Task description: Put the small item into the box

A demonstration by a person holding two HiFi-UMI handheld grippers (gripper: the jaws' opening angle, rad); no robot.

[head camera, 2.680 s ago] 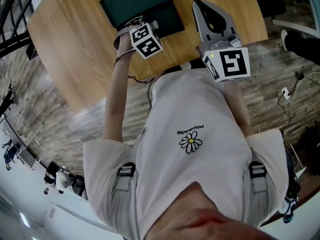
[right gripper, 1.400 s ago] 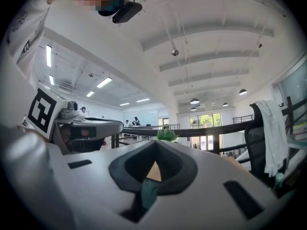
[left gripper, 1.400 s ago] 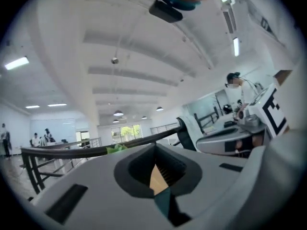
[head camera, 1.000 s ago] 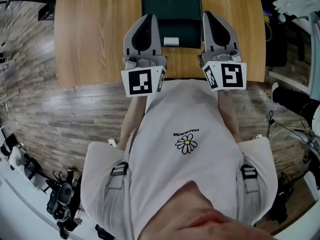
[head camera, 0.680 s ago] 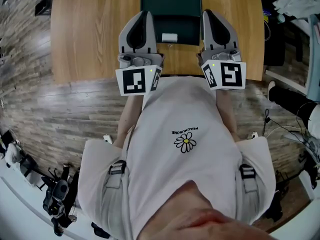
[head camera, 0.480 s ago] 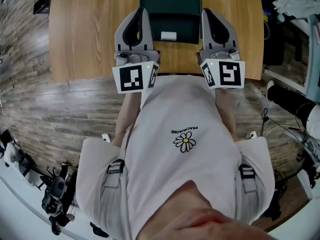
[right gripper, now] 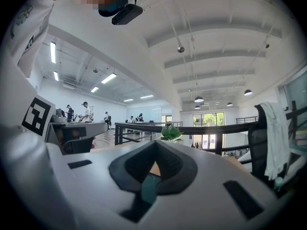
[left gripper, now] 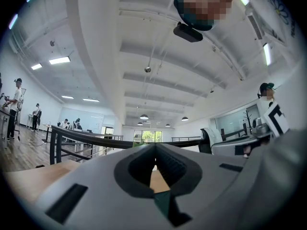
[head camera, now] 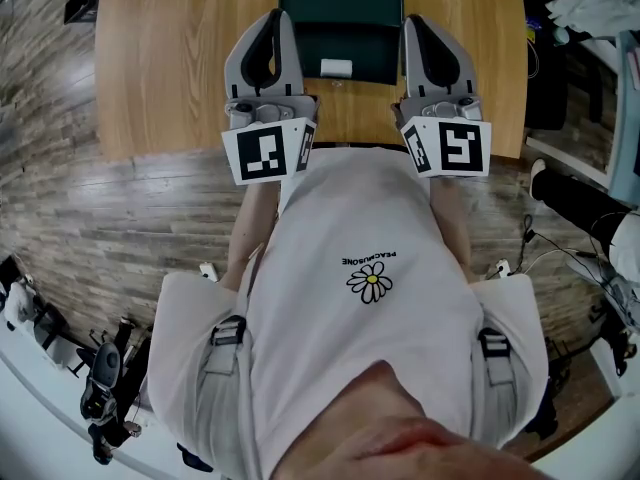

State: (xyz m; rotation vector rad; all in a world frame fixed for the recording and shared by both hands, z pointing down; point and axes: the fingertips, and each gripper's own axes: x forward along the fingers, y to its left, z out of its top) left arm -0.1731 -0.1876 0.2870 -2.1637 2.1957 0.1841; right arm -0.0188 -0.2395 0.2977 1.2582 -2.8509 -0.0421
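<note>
A dark green box [head camera: 340, 8] lies open on the wooden table [head camera: 170, 58], straight ahead between my two grippers. A small white item [head camera: 336, 66] rests on the box's nearer half. My left gripper [head camera: 272, 16] is held level just left of the box, jaws shut and holding nothing. My right gripper [head camera: 416, 20] sits just right of the box, also shut and holding nothing. In the left gripper view the left gripper [left gripper: 154, 146] has its jaws meeting at the tip, with only table and a strip of green behind them. The right gripper [right gripper: 154, 145] in its own view looks the same.
The table's near edge [head camera: 340, 148] runs just behind both grippers, with the person's white shirt [head camera: 370, 268] below it. Plank floor [head camera: 120, 218] surrounds the table. A black railing [right gripper: 216, 128], a potted plant [right gripper: 170, 132] and a chair with a white cloth [right gripper: 273, 128] lie beyond.
Earlier the left gripper was over the box at an angle. Now both grippers lie side by side flanking it. Over the last second they have crept slightly forward, the left also outward.
</note>
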